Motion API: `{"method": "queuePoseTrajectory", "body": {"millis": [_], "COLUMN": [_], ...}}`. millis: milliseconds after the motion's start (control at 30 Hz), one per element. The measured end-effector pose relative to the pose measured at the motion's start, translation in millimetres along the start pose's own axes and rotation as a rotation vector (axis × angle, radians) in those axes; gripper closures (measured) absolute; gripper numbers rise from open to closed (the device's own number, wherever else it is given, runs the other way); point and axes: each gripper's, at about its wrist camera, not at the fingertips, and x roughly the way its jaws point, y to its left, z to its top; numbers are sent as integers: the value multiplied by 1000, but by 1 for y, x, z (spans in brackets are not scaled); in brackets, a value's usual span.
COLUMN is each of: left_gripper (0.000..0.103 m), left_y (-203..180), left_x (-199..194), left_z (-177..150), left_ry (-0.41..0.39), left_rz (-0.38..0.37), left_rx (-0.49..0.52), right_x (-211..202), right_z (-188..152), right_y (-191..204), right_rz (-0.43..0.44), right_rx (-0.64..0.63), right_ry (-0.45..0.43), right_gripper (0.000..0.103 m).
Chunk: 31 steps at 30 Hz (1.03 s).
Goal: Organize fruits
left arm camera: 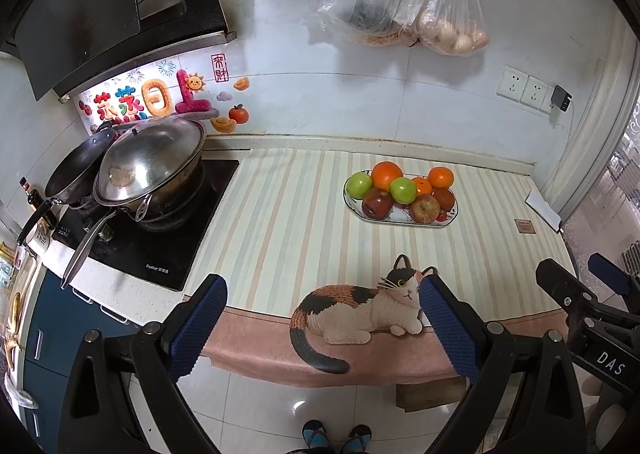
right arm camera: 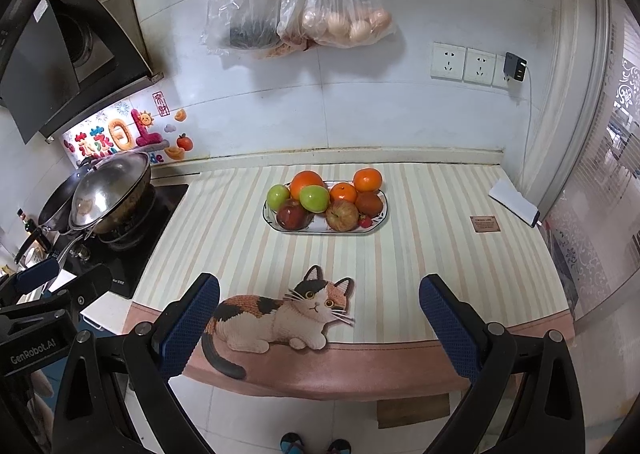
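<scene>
An oval white plate point(left arm camera: 451, 218) point(right arm camera: 380, 223) stands on the striped mat near the back wall. It holds oranges point(left arm camera: 386, 175) point(right arm camera: 307, 182), two green apples point(left arm camera: 403, 190) point(right arm camera: 312, 198) and red apples point(left arm camera: 377, 204) point(right arm camera: 342, 215). My left gripper point(left arm camera: 322, 312) is open and empty, held off the counter's front edge, well short of the plate. My right gripper point(right arm camera: 320, 312) is open and empty too, also in front of the counter. The right gripper also shows at the right of the left wrist view point(left arm camera: 580, 278).
A striped mat with a cat picture point(left arm camera: 360, 308) point(right arm camera: 280, 314) covers the counter. A stove with a lidded wok point(left arm camera: 152, 161) point(right arm camera: 108, 189) stands at the left. Bags of eggs point(left arm camera: 452, 33) point(right arm camera: 344, 23) and scissors hang on the wall. A phone point(right arm camera: 514, 199) lies at the right.
</scene>
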Motion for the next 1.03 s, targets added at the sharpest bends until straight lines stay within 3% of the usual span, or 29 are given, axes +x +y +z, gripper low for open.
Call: {"method": "queuePoseTrajectory", "body": {"millis": [1033], "left_gripper": [5], "left_y": [-8], "left_x": [5], "left_z": [5], "left_ry": [-4], "left_rz": [-3], "left_rx": [25], "right_x": [2], "right_z": [5], "right_y": [1], "right_rz": [6], "right_rx": [-3], "right_ry": [-4], "right_gripper": [1]}}
